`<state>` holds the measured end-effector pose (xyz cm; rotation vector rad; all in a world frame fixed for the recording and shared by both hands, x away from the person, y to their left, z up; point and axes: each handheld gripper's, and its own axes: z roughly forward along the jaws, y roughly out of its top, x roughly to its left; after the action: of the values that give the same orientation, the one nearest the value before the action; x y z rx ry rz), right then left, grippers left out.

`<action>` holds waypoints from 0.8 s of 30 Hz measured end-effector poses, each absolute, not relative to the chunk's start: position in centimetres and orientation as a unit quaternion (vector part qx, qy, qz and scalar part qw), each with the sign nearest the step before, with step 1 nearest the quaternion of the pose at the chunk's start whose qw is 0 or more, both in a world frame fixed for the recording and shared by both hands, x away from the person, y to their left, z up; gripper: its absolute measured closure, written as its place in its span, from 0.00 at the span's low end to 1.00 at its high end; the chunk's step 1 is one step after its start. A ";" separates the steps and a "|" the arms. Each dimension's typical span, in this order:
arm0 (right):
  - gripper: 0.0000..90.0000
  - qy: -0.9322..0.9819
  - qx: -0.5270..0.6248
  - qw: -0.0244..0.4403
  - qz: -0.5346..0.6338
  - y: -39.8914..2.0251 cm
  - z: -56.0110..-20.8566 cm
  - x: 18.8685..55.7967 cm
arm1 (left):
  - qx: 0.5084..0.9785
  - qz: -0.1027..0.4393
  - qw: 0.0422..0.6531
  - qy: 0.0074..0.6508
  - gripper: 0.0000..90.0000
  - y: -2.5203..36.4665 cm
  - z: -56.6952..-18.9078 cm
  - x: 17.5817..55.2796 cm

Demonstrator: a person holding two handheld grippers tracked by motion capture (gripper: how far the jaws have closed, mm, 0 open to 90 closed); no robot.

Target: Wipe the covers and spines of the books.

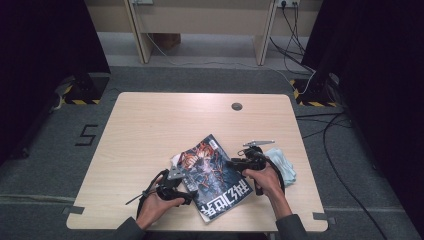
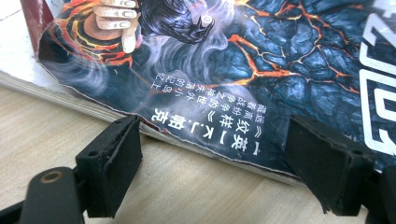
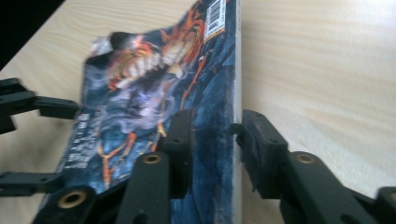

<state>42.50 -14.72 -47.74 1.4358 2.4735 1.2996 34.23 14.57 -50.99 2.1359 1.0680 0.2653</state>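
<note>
A paperback book (image 1: 215,175) with dark blue and orange cover art lies flat on the wooden table (image 1: 150,125), near its front edge. My left gripper (image 1: 187,194) sits at the book's left side. In the left gripper view its jaws (image 2: 217,140) stand wide open on the table, just short of the book's (image 2: 233,70) torn cover edge. My right gripper (image 1: 237,164) is at the book's right side. In the right gripper view it (image 3: 215,123) straddles the spine edge of the book (image 3: 154,93), one pad over the cover and one beside the spine, with a strip of cover between them.
A light blue cloth (image 1: 284,162) lies under and right of the right hand. A thin silver tool (image 1: 258,143) rests just behind it. A round cable hole (image 1: 236,106) sits near the table's far edge. Cables run across the floor at the right.
</note>
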 end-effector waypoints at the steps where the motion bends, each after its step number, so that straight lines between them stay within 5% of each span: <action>1: 0.76 0.791 0.448 0.001 0.416 -14.5 -47.3 42.4 | 0.829 0.104 0.360 0.415 0.20 14.6 -51.0 34.2; 6: 0.81 0.800 0.433 -0.016 0.415 -13.4 -47.3 42.0 | 0.828 0.107 0.360 0.416 0.20 14.6 -51.0 34.1; 13: 0.84 0.846 0.388 0.040 0.364 -12.3 -45.9 41.4 | 0.830 0.099 0.360 0.413 0.21 14.8 -50.9 34.2; 16: 0.87 0.848 0.378 0.039 0.370 -12.5 -46.1 41.3 | 0.824 0.116 0.373 0.411 0.33 15.5 -50.2 34.2; 24: 0.88 0.859 0.343 0.046 0.376 -12.8 -45.9 41.1 | 0.788 0.155 0.411 0.432 0.27 17.9 -48.6 36.5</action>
<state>41.13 -12.84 -45.89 1.0467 2.6236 1.1486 36.48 17.87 -48.65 1.9827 1.0865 0.3903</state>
